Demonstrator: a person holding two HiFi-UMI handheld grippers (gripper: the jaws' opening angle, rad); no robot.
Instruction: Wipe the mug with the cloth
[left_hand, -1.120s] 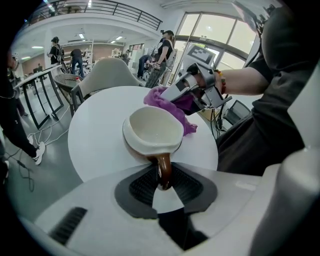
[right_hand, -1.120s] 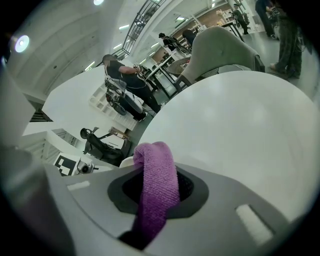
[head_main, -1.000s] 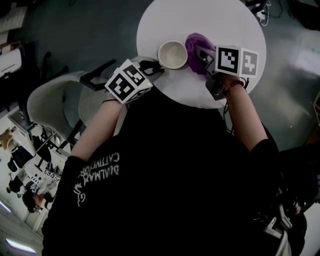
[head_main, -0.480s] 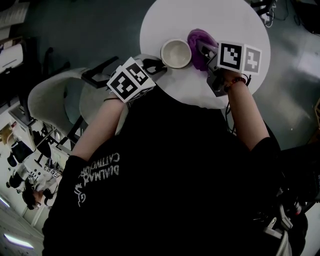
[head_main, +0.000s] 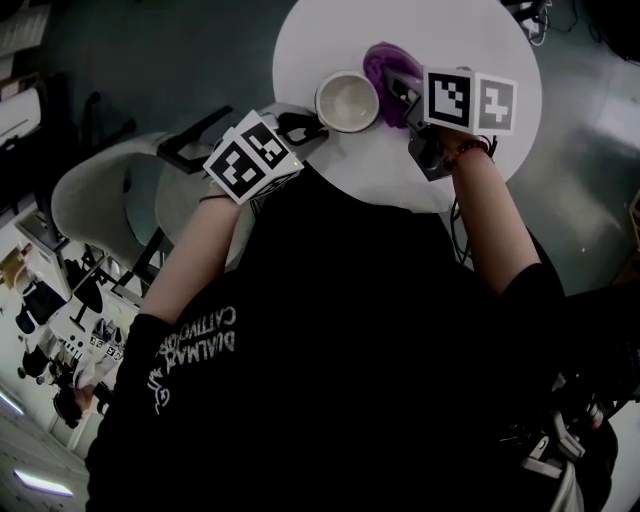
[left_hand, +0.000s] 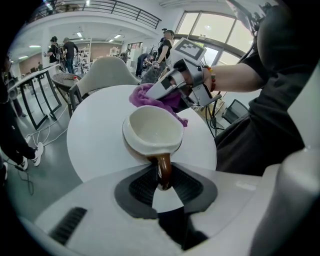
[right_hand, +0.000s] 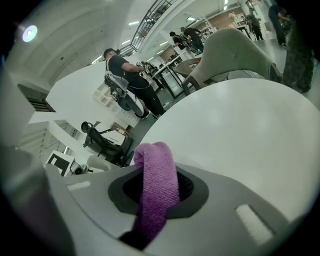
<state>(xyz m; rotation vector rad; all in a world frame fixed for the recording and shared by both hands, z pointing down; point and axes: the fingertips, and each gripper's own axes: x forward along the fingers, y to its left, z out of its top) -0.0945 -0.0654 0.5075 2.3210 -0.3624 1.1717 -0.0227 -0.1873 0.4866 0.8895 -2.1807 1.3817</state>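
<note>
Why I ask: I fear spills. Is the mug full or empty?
Empty: the mug shows a bare white inside, nothing in it.

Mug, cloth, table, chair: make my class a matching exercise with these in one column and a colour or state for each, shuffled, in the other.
Column one:
1 mug
2 cloth
3 table
4 chair

Column two:
a flat, round, white top
b held by its brown handle
c pale, curved back
d purple, bunched

Pairs: 1b, 2d, 3a, 4c.
</note>
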